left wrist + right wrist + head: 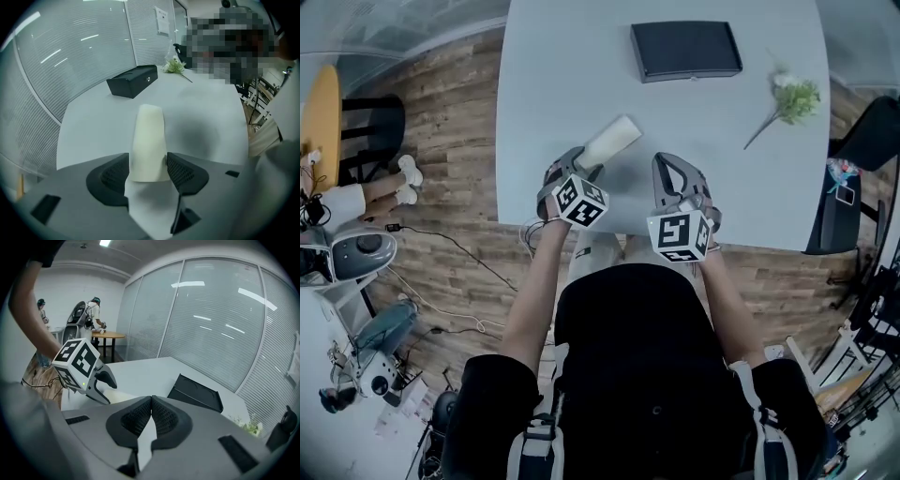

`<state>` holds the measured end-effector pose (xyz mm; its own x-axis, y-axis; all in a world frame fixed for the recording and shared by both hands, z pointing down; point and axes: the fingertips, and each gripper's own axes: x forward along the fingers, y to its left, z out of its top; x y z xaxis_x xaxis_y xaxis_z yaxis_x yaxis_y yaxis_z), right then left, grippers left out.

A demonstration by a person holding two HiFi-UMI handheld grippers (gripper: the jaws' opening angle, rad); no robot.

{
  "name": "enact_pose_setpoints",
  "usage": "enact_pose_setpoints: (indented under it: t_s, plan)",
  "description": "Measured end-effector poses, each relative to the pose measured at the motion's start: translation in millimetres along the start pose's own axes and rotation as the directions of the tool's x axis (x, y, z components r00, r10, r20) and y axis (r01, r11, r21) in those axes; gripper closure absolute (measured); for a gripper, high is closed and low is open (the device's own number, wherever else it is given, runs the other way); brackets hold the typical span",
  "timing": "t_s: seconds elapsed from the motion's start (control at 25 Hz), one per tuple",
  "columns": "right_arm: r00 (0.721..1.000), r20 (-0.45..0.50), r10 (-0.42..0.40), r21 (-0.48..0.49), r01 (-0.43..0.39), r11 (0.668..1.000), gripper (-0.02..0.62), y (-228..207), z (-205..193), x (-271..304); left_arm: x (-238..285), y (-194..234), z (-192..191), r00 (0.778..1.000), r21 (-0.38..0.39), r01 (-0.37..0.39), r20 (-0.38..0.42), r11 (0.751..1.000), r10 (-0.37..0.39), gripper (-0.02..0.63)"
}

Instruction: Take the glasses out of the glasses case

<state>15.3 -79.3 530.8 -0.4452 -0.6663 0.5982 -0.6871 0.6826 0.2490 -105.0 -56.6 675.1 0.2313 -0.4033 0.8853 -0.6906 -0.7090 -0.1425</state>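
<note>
A cream, closed glasses case [609, 142] lies slantwise on the white table [544, 84], close to its near edge. My left gripper [579, 166] points steeply down at the case's near end. In the left gripper view the case [149, 140] runs away from me, its near end between the wide jaws of the left gripper [147, 172], and I see no pad pressing on it. My right gripper [667, 161] hovers over bare table to the right of the case. Its jaws [151, 416] are closed together with nothing between them.
A black oblong box [685, 49] lies at the table's far side. A small sprig of flowers [792, 98] rests at the right. A black chair [872, 131] stands past the table's right edge. The table's near edge is right under both grippers.
</note>
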Motion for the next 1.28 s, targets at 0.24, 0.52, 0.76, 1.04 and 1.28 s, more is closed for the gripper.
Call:
enact_pose_setpoints:
  t_s: [0.24,0.52,0.76,1.04,1.28]
  plan:
    - [1.0,-0.02,0.001,0.015,0.0,1.0,0.577,7,-2,6,0,1,-3,1.0,-0.004,0.018,0.011,1.0,-0.018,0.36]
    - [0.999,-0.034,-0.01,0.026,0.011,1.0,0.577,8,-1,9,-1,2,-3,0.996,-0.053,0.088,0.012,0.995,-0.088,0.376]
    - [0.996,-0.085,-0.001,0.068,0.007,0.998,0.577,14,-10,23,-3,6,-3,0.986,-0.107,0.164,0.004,0.981,-0.164,0.38]
    - [0.982,-0.163,0.095,0.338,-0.035,0.941,0.577,29,-41,57,-4,13,-2,0.969,-0.192,0.244,0.022,0.951,-0.244,0.38]
    - [0.969,-0.158,0.187,0.629,-0.048,0.776,0.562,39,-63,88,-1,11,1,0.971,-0.179,0.239,0.028,0.954,-0.238,0.379]
